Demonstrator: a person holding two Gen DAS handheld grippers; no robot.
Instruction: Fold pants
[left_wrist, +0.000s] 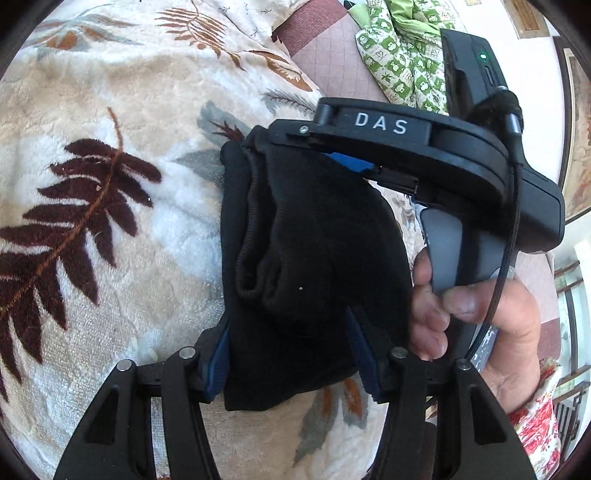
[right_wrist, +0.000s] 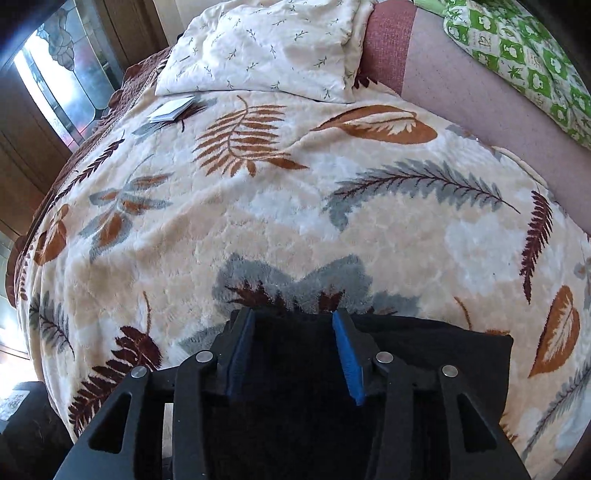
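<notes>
Two grippers work one bundle of soft black knitted pants (left_wrist: 314, 258), which lies folded into a thick block on the cream plush blanket with brown and grey leaf prints (left_wrist: 110, 258). Nearest the pants, in the left wrist view, the left gripper (left_wrist: 288, 350) straddles the near end of the bundle: its blue-padded fingers (left_wrist: 218, 358) stand partly apart on either side of the cloth, and whether the pads truly press it I cannot tell. At the far end of the pants the right gripper (left_wrist: 343, 155), marked with white letters and held by a bare hand (left_wrist: 476, 317), lies over the ribbed waistband edge. In its own view the right gripper (right_wrist: 293, 350) shows its blue pads half open above the dark cloth, gripping nothing that I can see.

The step looks like a late one: the bundle is already compact, and the work seems to be the last fold or its pressing flat. The next move likely calls for a firm pinch on one end and a level carry across.

Beyond the pants lie a white sprigged pillow (right_wrist: 266, 48), a small white booklet (right_wrist: 171, 109) and a green-and-white checked quilt (right_wrist: 517, 55). The lower end of the pants is hidden behind the gripper frames, and black on black swallows the layers.
</notes>
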